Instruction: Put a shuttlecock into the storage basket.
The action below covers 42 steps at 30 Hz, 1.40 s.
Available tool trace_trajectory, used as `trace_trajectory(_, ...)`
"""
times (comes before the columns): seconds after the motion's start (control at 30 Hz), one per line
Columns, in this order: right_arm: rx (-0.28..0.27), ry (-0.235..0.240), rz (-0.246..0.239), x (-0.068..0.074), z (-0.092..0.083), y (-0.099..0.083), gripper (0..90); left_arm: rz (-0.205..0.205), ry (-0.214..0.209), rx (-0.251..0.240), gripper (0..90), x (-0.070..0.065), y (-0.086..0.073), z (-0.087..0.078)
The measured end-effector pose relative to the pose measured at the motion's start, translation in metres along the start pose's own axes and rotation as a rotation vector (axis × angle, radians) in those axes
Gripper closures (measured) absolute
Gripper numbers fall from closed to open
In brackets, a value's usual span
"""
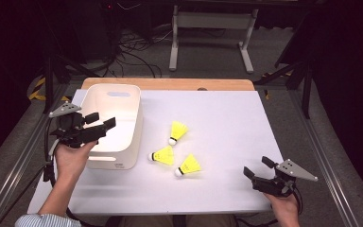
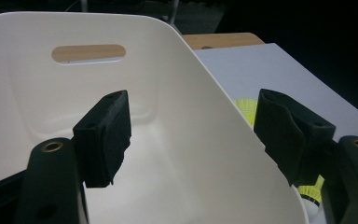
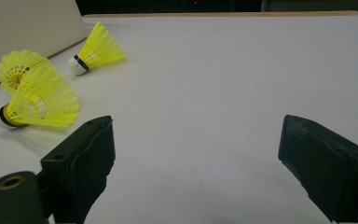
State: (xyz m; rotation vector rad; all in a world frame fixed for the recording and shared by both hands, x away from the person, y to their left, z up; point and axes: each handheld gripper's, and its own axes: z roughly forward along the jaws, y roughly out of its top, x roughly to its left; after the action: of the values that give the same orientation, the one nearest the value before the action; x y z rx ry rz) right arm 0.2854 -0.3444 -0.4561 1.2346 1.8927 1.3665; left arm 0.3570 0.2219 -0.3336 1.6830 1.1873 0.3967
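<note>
While my left gripper (image 1: 105, 126) hangs over the white bin (image 1: 123, 158), jaws wide and empty, the bin itself looks bare inside. Judging by that, nothing's loaded yet: three yellow shuttlecocks (image 1: 164, 155) lie on the surface (image 1: 227, 118) just right of the bin. Right gripper (image 1: 257, 169) sits well right of the bin, jaws open, touching nothing.

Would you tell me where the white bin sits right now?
In the high view, the white bin stands at the table's far left, the left gripper above it.
</note>
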Motion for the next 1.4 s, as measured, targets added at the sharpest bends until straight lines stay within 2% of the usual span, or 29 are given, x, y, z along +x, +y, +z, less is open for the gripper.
trace_trajectory(0.6, -0.001, 0.001, 0.003, 0.000, 0.000, 0.000, 11.6, 0.023, -0.033, 0.010, 28.7, -0.015, 0.007, 0.017)
trace_trajectory(0.77, -0.001, 0.002, 0.002, 0.000, 0.000, 0.000, 11.6, 0.032, -0.040, 0.020, 28.7, -0.019, 0.008, 0.022)
trace_trajectory(0.87, 0.003, 0.002, 0.001, 0.000, 0.000, 0.000, 11.6, 0.052, -0.040, 0.043, 28.8, -0.023, 0.009, 0.026)
trace_trajectory(1.4, 0.003, 0.005, 0.001, 0.000, 0.000, 0.000, 11.6, 0.078, -0.071, 0.063, 29.3, -0.039, 0.015, 0.040)
